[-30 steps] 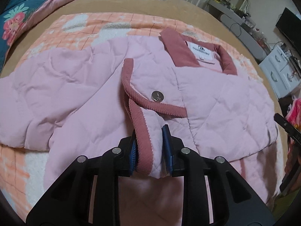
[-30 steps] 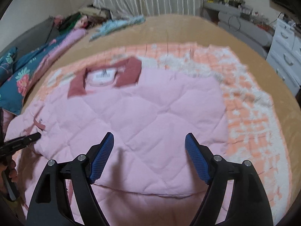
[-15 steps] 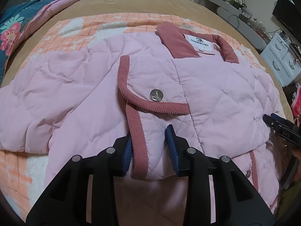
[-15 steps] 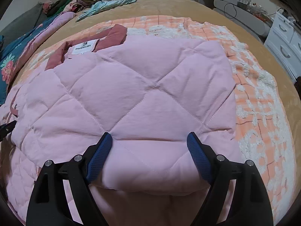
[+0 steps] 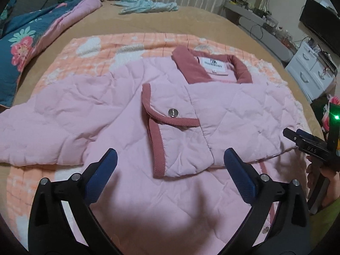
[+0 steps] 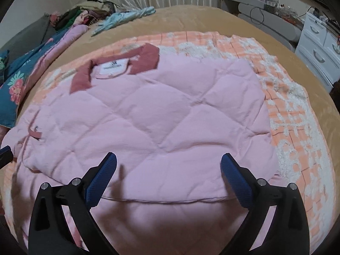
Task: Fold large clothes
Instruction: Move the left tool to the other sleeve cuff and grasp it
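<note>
Both hand-held grippers, left point(image 5: 170, 167) and right point(image 6: 169, 170), just spread wide apart, nothing pinched. Pink jacket point(image 5: 223, 114) straight ahead on bed, unfolded sleeve point(image 5: 53, 127) stretching left, nearer left one.

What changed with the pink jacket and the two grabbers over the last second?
The left gripper has just been opening, letting go of the sleeve cuff, which now lies flat. The right gripper opened wider over the folded panel, holding nothing. The pink jacket stayed put.
</note>
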### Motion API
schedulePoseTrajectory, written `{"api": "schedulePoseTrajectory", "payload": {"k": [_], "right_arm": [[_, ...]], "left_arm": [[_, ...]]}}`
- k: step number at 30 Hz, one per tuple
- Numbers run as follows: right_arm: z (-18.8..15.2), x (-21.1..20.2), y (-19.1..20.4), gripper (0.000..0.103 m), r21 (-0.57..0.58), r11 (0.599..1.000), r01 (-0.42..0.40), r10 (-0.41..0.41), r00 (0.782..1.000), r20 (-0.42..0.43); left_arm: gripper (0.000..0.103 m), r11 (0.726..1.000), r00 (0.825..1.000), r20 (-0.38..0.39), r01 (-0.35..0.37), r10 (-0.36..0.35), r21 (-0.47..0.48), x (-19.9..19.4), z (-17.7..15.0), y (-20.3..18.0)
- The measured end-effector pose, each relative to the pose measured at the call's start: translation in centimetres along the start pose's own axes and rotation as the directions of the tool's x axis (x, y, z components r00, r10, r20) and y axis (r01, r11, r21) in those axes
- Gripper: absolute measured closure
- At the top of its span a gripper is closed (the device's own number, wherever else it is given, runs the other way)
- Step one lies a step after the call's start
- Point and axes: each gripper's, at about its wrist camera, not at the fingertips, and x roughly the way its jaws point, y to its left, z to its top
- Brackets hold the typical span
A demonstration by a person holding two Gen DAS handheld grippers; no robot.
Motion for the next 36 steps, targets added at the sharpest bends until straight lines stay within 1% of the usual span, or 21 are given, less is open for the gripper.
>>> {"api": "schedulePoseTrajectory", "payload": {"k": [4,7,9,15,19,22,27,30,36], "right_arm": [[0.2,-1.5,1.2,0.004,-0.003,1.0,-0.019,0.019,0.999,0.026],[0.2,-3.0,2.1,0.004,0.004,0.999,-0.045,0.045,0.997,0.063],[0.2,-3.9,2.9,0.004,0.004,0.998,-0.058,0.058,0.995,0.079],[0.5,-6.2,6.1,0.004,-0.036,0.995,-0.095,0.098,0.989,0.113],[0.9,-8.0,8.5,0.004,-0.071,0.994,-0.086,0.096,0.984,0.153],[1.2,-9.1,9.9,0.004,-0.083,0.992,-0.096,0.108,0.98,0.17],[1.6,-10.5,12.3,0.004,-0.115,0.988,-0.107,0.129,0.971,0.2],[1.8,-11.3,13.9,0.004,-0.136,0.985,-0.106,0.135,0.965,0.224],[2.3,-11.7,17.9,0.004,-0.185,0.974,-0.131,0.173,0.958,0.23]], "left_arm": [[0.009,1.0,0.999,0.019,-0.025,0.025,-0.005,-1.5,-0.1,0.8],[0.009,0.999,0.999,0.036,-0.032,0.034,-0.039,-2.7,-0.6,2.2],[0.009,0.997,0.997,0.052,-0.058,0.061,-0.058,-3.6,-1.0,3.3],[0.009,0.989,0.993,0.081,-0.08,0.09,-0.121,-6.0,-1.9,6.4],[0.009,0.986,0.99,0.094,-0.094,0.107,-0.141,-7.4,-2.3,7.9],[0.009,0.983,0.988,0.1,-0.098,0.114,-0.155,-8.2,-2.6,9.0],[0.009,0.973,0.983,0.12,-0.111,0.137,-0.202,-9.5,-3.1,11.3],[0.009,0.967,0.984,0.126,-0.092,0.125,-0.239,-10.0,-3.5,12.8],[0.009,0.946,0.976,0.131,-0.132,0.176,-0.295,-10.5,-3.9,15.9]]}}
